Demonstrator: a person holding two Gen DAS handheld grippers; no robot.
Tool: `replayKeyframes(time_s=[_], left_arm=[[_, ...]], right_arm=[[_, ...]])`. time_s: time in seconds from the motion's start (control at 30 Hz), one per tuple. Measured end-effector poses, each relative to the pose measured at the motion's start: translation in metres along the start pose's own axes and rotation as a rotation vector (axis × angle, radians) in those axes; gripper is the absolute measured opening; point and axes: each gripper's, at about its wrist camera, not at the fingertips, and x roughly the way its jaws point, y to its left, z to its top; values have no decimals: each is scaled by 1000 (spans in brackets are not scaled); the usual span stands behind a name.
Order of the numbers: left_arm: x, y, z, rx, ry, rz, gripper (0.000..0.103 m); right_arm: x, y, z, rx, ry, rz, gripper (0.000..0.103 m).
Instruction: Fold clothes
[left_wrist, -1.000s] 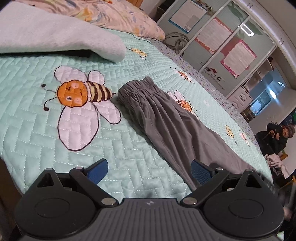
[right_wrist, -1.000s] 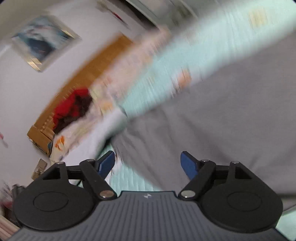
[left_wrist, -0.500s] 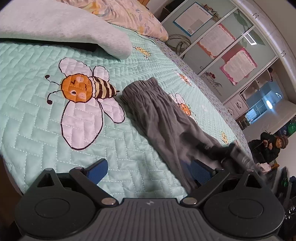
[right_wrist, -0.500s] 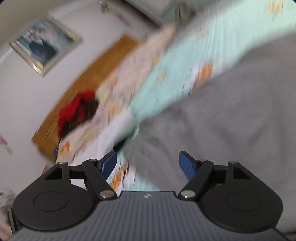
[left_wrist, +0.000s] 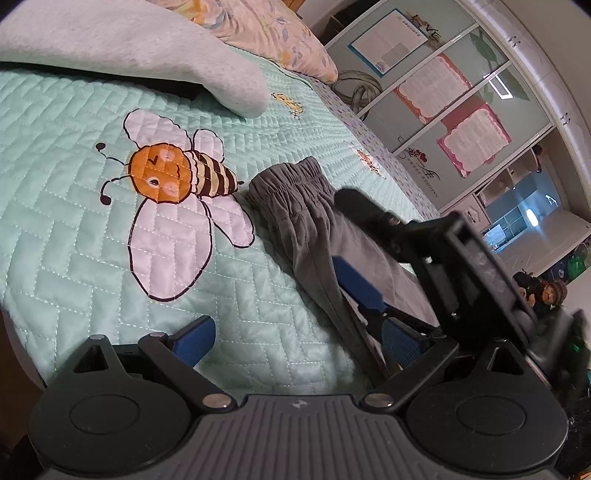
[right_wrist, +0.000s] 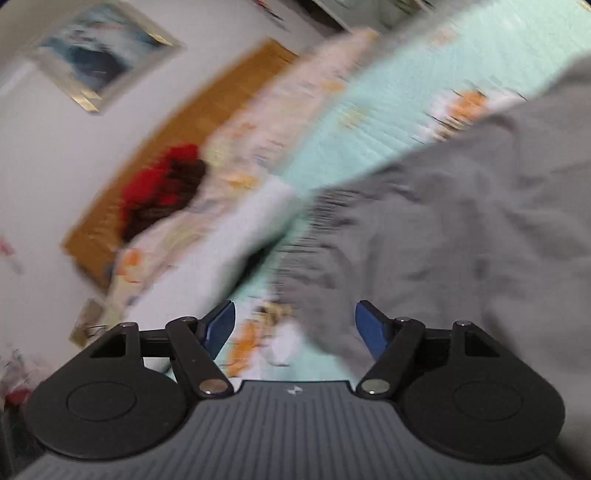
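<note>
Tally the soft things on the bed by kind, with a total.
Grey trousers: 1
Pale blanket: 1
Floral pillow: 1
Quilted bee bedspread: 1
Total: 4

The left wrist view is sharp and evenly lit indoors, with a bright window (left_wrist: 532, 216) glaring at the right edge and soft shadows under the grey trousers (left_wrist: 317, 229). Fisheye bending curves its borders (corners go black). The right wrist view is heavily motion-smeared, only the right gripper (right_wrist: 293, 325) crisp.
</note>
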Motion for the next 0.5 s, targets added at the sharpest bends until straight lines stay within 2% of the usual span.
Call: replayKeyframes(time_s=[0.2,0.37,0.43,0.5], left_arm=[[-1,1,0,-8,-5,-5,97],[-2,3,0,-20,-8,-10,97],[-3,1,0,-8,-8,-6,99],[-2,-2,0,8,-8,-2,99]], right_arm=[[11,8,-10,5,37,25,75],[0,16,-11,-40,52,10,75],[-21,13,-16,-30,63,-8,75],[-55,6,-19,0,37,-59,73]])
